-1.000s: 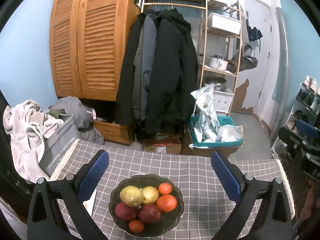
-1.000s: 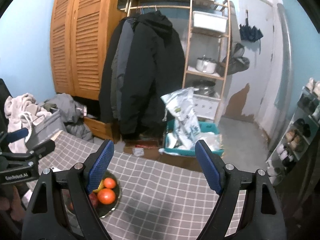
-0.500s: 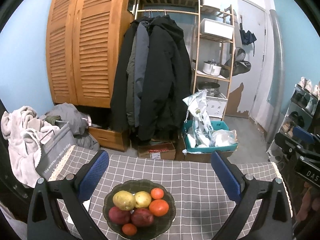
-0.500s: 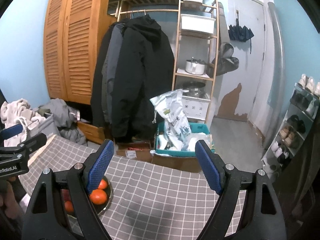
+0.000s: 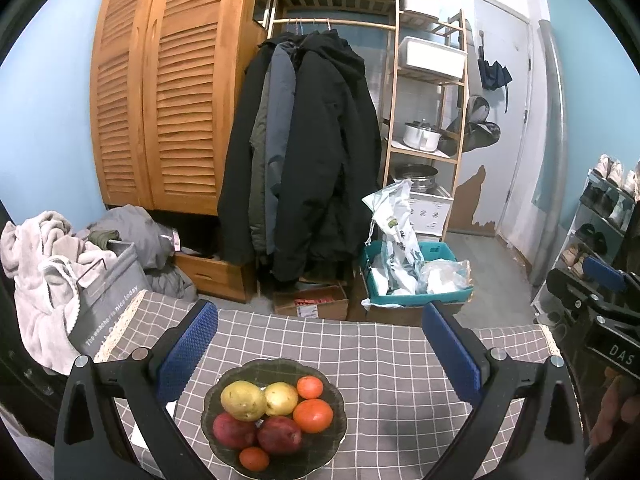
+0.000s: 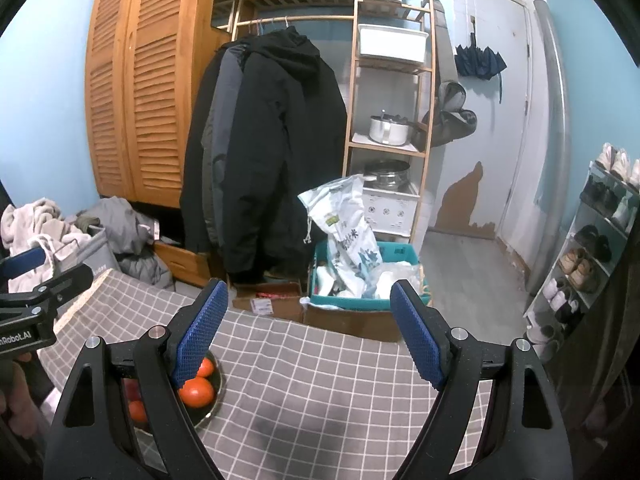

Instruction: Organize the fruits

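From my right gripper's camera, the dark bowl (image 6: 214, 402) is mostly hidden behind my own left finger (image 6: 198, 334) — only two oranges (image 6: 196, 393) and slivers of red fruit show. In my left camera the bowl's near rim (image 5: 280, 474) runs off the bottom edge. A white thing (image 5: 170, 408) beside it is half covered by my finger — I cannot tell what. The lettering on the grey basket (image 5: 108, 320) is too small to read fully.

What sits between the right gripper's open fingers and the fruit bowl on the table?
Nothing: in the right wrist view only bare checked tablecloth lies between the right gripper and the fruit bowl, whose near side the left finger hides.
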Motion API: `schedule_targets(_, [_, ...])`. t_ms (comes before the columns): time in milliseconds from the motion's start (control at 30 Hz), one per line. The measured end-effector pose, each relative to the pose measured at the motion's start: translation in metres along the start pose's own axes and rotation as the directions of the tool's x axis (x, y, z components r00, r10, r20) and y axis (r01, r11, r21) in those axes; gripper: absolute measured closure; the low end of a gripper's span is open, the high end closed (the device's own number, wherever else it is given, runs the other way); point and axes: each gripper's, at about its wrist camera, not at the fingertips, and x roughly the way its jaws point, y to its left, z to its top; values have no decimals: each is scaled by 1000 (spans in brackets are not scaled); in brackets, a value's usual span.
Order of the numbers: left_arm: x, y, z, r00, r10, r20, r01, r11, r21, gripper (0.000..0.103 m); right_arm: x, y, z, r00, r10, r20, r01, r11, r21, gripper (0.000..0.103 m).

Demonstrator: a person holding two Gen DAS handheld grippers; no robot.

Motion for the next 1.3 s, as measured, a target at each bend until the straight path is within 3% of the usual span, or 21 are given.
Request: schedule_targets(1300, [1,8,0,1000,15,-18,-15,1000,8,0,2,-1,-5,1000,3,-10,-3,1000,-5,21])
